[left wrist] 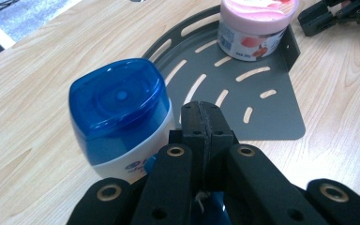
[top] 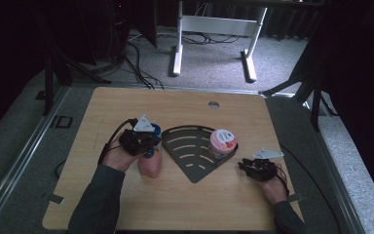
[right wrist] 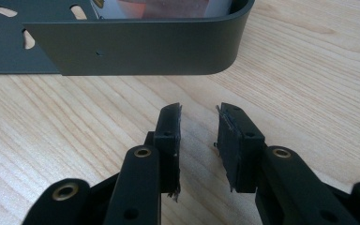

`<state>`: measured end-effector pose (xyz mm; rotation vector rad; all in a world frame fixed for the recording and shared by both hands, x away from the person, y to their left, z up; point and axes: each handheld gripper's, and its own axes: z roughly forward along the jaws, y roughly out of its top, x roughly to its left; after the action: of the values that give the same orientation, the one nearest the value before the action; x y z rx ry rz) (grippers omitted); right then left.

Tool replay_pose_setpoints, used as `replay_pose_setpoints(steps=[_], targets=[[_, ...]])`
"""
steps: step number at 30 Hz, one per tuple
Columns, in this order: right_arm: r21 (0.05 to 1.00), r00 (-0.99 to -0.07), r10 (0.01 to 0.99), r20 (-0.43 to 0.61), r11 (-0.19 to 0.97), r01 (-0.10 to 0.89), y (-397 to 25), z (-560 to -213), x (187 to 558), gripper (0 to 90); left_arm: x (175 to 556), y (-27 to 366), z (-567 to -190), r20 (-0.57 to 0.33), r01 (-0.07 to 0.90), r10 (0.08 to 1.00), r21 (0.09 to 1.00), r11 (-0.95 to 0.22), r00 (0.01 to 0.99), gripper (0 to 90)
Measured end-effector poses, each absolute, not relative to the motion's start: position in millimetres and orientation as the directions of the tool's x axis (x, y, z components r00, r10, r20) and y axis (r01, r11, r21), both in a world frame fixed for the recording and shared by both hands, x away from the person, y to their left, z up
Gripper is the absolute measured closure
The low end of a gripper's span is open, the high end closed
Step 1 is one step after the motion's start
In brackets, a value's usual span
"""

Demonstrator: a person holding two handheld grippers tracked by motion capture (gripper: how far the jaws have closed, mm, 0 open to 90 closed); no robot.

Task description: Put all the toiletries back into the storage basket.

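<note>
Bottle stands left of the tray, at your left gripper.
Your left gripper (left wrist: 201, 110), jaws pressed together and holding nothing, sits just beside the blue-capped bottle (left wrist: 119, 110); the tray (left wrist: 267, 117) lies beyond; your right gripper (right wrist: 199, 123) is half open, empty.

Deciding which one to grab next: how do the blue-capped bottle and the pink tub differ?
The bottle stands on bare table left of the tray; the tub sits inside the tray at its wall. The bottle has a blue rounded cap on a white body; the tub has a flat pink lid. The left gripper, jaws shut, is beside the bottle. Both stand upright.
</note>
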<state>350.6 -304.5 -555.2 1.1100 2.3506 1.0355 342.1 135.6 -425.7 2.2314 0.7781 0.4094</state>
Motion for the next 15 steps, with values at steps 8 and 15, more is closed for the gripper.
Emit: replay_pose_setpoints(steps=[8, 15], targets=[[0.737, -0.636, 0.771, 0.002, 0.428, 0.522, -304.5, -555.2, 350.6, 69.7, 341.8, 144.2, -423.5, 0.056, 0.417, 0.657, 0.731, -0.539, 0.752, 89.9], [0.738, -0.637, 0.771, 0.003, 0.428, 0.521, -304.5, -555.2, 350.6, 69.6, 334.8, 150.0, -417.7, 0.053, 0.399, 0.653, 0.753, -0.523, 0.756, 81.7]])
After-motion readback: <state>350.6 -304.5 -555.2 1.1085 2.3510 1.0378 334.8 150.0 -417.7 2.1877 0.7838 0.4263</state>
